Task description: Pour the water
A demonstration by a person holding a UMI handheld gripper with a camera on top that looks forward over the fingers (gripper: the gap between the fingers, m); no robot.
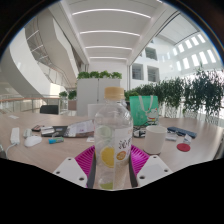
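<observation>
the bottle point(111, 140) stands between the fingers, long axis upright, cap at the top, label with yellow and pink marks low on its body. the gripper point(112, 166) is closed on it: both pink pads point(140, 157) press its sides. a white cup point(156, 138), the likely pour target, lies beyond the fingers, up and to the right of the bottle. the bottle's base is cut off, and its water level is hard to make out. the table point(60, 152) carries small items that cannot be identified.

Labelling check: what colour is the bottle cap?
Pale yellowish-tan cap on the clear plastic bottle; gripper view.
</observation>
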